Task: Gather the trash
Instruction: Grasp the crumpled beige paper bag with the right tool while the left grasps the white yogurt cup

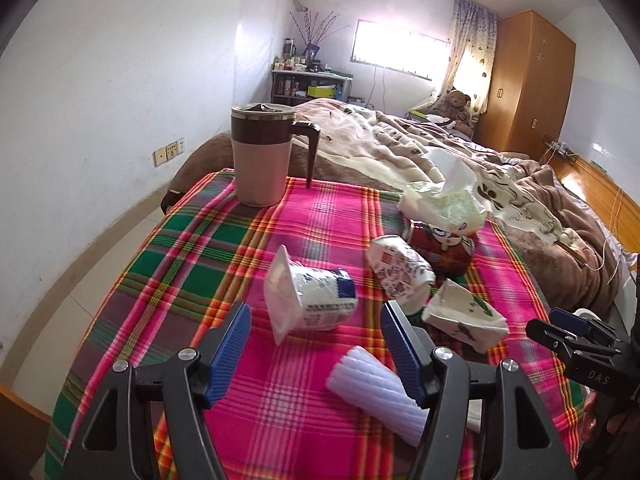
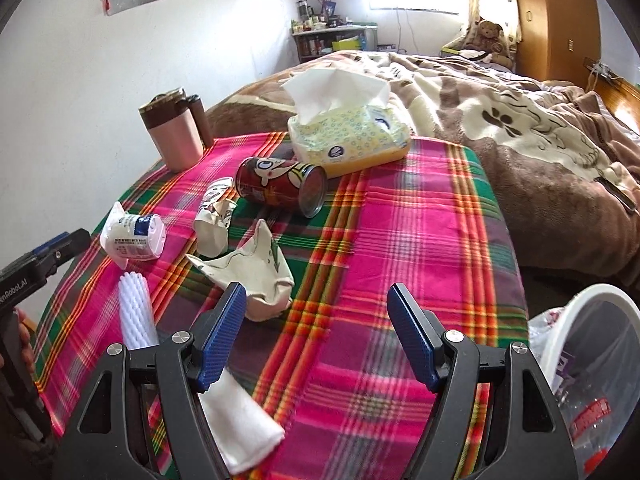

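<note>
beside the table, a white bin [image 2: 600, 320] holds wrappers; each hand-held gripper [image 1: 316, 344] [image 2: 316, 332] spread, empty.

Black frames, ribbed blue fingers [image 1: 232, 354], silver screws.

you had a pink mug [image 1: 260, 156] and a tissue pack [image 2: 352, 140] on the plaid cloth [image 2: 420, 240], beside a bed [image 2: 520, 128], with a teddy bear [image 1: 454, 104] near the wardrobe [image 1: 524, 80].

Both wrist views look low and close across the plaid table [image 1: 192, 264] toward the bed [image 2: 520, 128] — left view from further left.
</note>
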A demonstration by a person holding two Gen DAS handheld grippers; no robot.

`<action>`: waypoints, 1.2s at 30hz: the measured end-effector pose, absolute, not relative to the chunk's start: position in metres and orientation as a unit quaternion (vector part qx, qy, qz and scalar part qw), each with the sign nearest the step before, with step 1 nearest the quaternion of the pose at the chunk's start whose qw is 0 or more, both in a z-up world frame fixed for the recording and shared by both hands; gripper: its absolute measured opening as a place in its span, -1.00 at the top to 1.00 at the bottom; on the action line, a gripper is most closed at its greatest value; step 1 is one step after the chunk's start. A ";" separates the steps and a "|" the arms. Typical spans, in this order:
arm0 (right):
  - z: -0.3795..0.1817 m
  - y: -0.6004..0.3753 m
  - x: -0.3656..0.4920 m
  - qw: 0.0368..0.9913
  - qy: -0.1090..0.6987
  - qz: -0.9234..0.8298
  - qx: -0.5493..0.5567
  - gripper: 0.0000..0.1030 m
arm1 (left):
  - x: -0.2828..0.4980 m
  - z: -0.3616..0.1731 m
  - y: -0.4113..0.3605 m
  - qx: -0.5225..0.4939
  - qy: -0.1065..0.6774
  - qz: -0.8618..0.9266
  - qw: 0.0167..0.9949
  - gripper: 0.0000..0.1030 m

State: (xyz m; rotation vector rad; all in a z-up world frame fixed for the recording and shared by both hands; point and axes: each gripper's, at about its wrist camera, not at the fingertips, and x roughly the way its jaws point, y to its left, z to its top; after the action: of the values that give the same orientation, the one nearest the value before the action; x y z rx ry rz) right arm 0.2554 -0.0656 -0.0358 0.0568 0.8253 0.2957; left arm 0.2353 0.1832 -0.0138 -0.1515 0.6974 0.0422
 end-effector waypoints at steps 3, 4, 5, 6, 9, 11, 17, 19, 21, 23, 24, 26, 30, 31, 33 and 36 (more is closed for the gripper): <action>-0.041 -0.059 0.265 0.899 0.410 0.153 0.031 -0.44 | 0.249 -0.017 0.191 -0.062 0.349 0.023 0.935 -0.30; -0.043 -0.058 0.268 0.897 0.412 0.155 0.031 -0.44 | 0.255 -0.019 0.193 -0.056 0.353 0.025 0.934 -0.30; -0.044 -0.057 0.272 0.896 0.414 0.157 0.031 -0.44 | 0.259 -0.020 0.194 -0.053 0.355 0.028 0.933 -0.30; -0.045 -0.056 0.275 0.895 0.417 0.157 0.031 -0.44 | 0.264 -0.021 0.195 -0.048 0.357 0.029 0.933 -0.30; -0.048 -0.051 0.285 0.890 0.425 0.162 0.033 -0.44 | 0.278 -0.026 0.197 -0.038 0.365 0.027 0.930 -0.30; -0.049 -0.047 0.288 0.888 0.426 0.169 0.030 -0.44 | 0.287 -0.030 0.197 -0.038 0.375 0.021 0.926 -0.30; -0.058 -0.036 0.289 0.874 0.446 0.191 0.023 -0.44 | 0.305 -0.046 0.199 -0.051 0.398 0.007 0.916 -0.31; -0.060 -0.035 0.289 0.873 0.448 0.193 0.025 -0.44 | 0.307 -0.049 0.198 -0.054 0.397 0.003 0.916 -0.35; -0.061 -0.036 0.288 0.871 0.450 0.195 0.030 -0.44 | 0.310 -0.052 0.196 -0.052 0.400 0.000 0.915 -0.37; -0.062 -0.037 0.286 0.868 0.453 0.200 0.036 -0.39 | 0.312 -0.057 0.194 -0.056 0.409 -0.006 0.911 -0.39; -0.062 -0.037 0.286 0.868 0.454 0.201 0.036 -0.34 | 0.313 -0.058 0.194 -0.057 0.411 -0.009 0.910 -0.41; -0.063 -0.036 0.286 0.867 0.456 0.198 0.034 -0.05 | 0.314 -0.061 0.192 -0.062 0.412 -0.013 0.909 -0.46; -0.064 -0.035 0.286 0.864 0.457 0.207 0.039 0.17 | 0.318 -0.064 0.187 -0.062 0.415 -0.010 0.908 -0.49; -0.064 -0.035 0.285 0.864 0.456 0.209 0.039 0.25 | 0.318 -0.064 0.186 -0.061 0.416 -0.009 0.907 -0.49; -0.063 -0.034 0.284 0.865 0.452 0.212 0.040 0.42 | 0.317 -0.065 0.183 -0.055 0.412 -0.006 0.909 -0.49; -0.062 -0.033 0.281 0.867 0.446 0.217 0.034 0.56 | 0.316 -0.065 0.184 -0.065 0.410 -0.006 0.910 -0.49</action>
State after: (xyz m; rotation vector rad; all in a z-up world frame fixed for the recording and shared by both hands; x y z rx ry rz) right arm 0.2805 -0.0328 -0.0621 0.0714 0.9346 0.4549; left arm 0.3155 0.1839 -0.0648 -0.1345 0.8462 -0.0120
